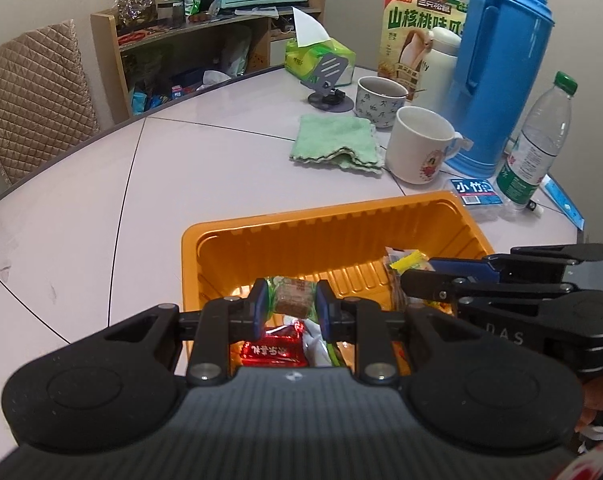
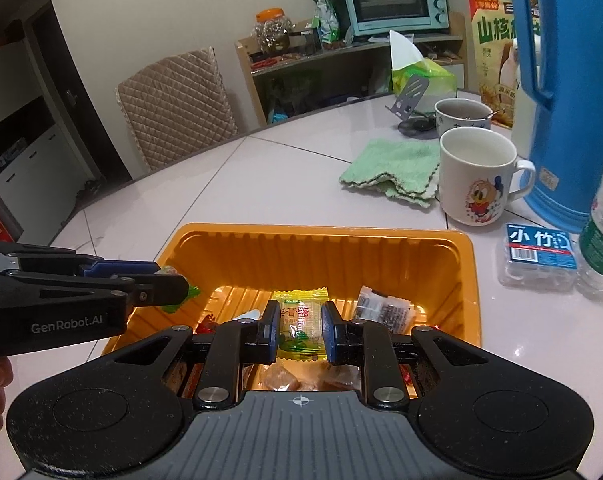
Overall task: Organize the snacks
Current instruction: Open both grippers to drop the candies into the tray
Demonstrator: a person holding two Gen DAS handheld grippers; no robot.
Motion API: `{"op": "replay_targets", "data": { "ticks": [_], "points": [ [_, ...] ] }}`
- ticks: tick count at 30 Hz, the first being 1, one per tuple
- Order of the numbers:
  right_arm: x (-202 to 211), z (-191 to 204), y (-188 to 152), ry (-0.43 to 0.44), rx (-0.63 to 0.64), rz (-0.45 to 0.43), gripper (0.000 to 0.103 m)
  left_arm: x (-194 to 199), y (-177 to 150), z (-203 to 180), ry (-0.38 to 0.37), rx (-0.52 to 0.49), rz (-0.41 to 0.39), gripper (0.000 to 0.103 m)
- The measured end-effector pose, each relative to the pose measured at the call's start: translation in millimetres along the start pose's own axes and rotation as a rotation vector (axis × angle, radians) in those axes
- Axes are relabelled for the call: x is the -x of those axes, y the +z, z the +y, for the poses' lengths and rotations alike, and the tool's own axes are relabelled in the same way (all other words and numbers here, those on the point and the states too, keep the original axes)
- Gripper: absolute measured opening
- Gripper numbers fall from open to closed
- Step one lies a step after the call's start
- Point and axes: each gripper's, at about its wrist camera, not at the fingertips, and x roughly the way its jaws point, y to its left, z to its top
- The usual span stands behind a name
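An orange plastic tray [image 1: 285,236] [image 2: 317,248] lies on the white table and holds several wrapped snacks. My left gripper [image 1: 291,302] hangs over the tray's near left part, shut on a green-wrapped brown snack [image 1: 293,298]. Below it lies a red packet [image 1: 273,350]. My right gripper [image 2: 300,328] hovers above the tray's near middle, shut on a yellow-wrapped snack [image 2: 300,322]. A black-and-white sachet [image 2: 385,310] rests in the tray to its right. Each gripper shows in the other's view: the right gripper [image 1: 413,276] with its yellow snack [image 1: 407,259], the left gripper [image 2: 169,284] from the left.
Behind the tray lie a green cloth [image 1: 337,142], a white mug [image 2: 477,176], a patterned cup [image 1: 379,100], a blue thermos jug [image 1: 501,64], a water bottle [image 1: 537,144] and a small blue-labelled pack [image 2: 539,252]. A tissue pack [image 1: 317,60] and phone stand [image 1: 329,76] stand further back.
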Motion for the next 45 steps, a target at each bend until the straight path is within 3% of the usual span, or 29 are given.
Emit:
{"op": "replay_targets", "data": {
  "ticks": [23,25,27,30,37,40,45],
  "points": [
    [-26,-9,19,-0.027,-0.108,-0.017,0.024,-17,8,7,0.009,-0.006,0.015,0.023],
    [-24,-10,17,-0.031,-0.115,-0.012,0.028,-18,8,8,0.009,-0.006,0.015,0.022],
    [-21,-11,15,-0.034,-0.125,-0.016,0.044,-19,9,9,0.008,-0.005,0.013,0.022],
    [-15,-11,13,-0.050,-0.125,-0.030,0.059,-21,11,9,0.005,-0.009,0.011,0.022],
    [-8,-14,10,-0.067,-0.146,-0.010,0.064,-18,12,9,0.001,-0.004,0.009,0.022],
    [-2,-12,8,-0.066,-0.146,-0.014,0.072,-11,12,11,-0.005,0.012,0.009,0.023],
    [11,-9,2,-0.062,-0.148,-0.025,0.080,6,5,14,-0.008,0.040,0.004,0.034]
  ]
}}
